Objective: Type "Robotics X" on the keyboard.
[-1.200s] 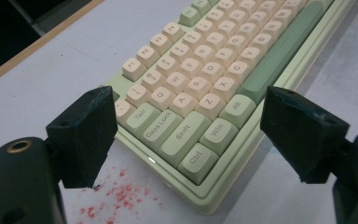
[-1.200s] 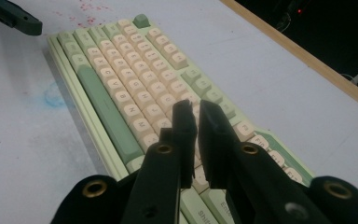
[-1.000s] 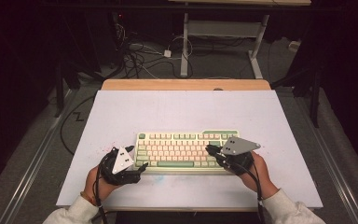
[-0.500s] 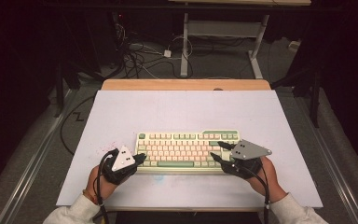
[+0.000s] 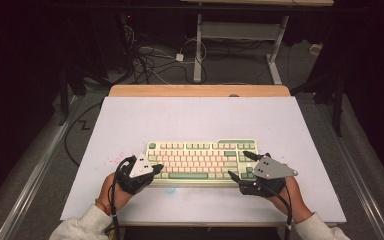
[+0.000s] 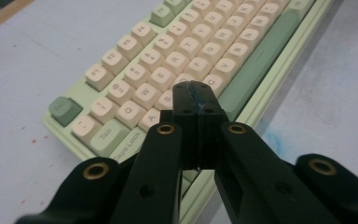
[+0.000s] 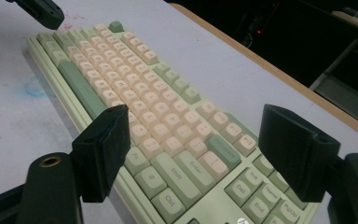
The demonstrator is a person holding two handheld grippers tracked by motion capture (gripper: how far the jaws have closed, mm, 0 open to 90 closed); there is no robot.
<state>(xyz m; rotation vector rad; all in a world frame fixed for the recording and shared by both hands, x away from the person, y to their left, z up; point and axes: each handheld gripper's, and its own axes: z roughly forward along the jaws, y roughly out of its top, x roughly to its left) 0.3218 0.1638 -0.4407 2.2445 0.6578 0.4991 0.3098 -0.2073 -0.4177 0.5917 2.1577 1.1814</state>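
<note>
The keyboard [image 5: 202, 161] lies flat near the front edge of the desk [image 5: 200, 115], its long side running across in front of me. My left gripper [image 5: 156, 169] sits at its left end, fingers [image 6: 196, 100] pressed together with nothing between them, the tip poised over the letter keys near the caps lock key; I cannot tell whether it touches a keycap. My right gripper [image 5: 241, 165] sits at the right end. Its jaws have just been opening and now stand wide apart, straddling the shift and enter area [image 7: 186, 165] without pressing on anything.

Handling judgement: the case looks like rigid plastic, stiff along its length and moderately light. It should slide readily on the smooth desk surface. The keycaps are the weak point: they depress under load and could pop off if pinched from the side.

Recommended hold: grip the case frame at the short ends or along the front lip below the space bar [image 6: 256, 60], never the keycaps. One gripper at each end will keep it level. For key pressing, the closed left tip serves as a narrow stylus.
</note>
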